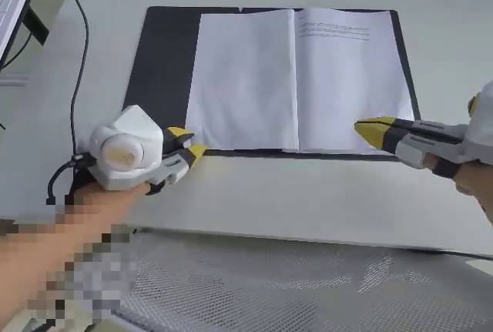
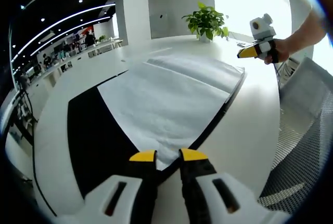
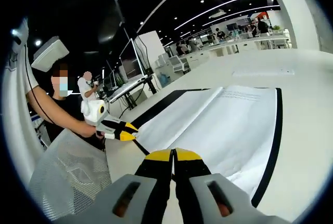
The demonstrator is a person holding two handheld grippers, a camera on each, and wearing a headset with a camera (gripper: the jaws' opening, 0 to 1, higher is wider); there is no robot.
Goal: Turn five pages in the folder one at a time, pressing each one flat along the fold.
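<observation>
Black folder [image 1: 166, 62] lies open on the tabletop [image 1: 308, 193]. My left gripper [image 1: 192, 145] sits at its near left corner, jaws narrowly parted. My right gripper [image 1: 368, 128], jaws closed and empty, points at the right page [image 1: 347, 85] corner, presumably to lift it.

Left tool [image 1: 191, 142] slightly parted; right tool [image 1: 363, 127] closed (tips meeting).

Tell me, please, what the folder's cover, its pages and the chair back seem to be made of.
The cover looks like matte black plastic or coated card: flat, uniform, no glare. The pages look like thin white paper, faintly rippled, with small print on the right one. The chair back looks like grey mesh, fine holes visible; fibre unclear.
</observation>
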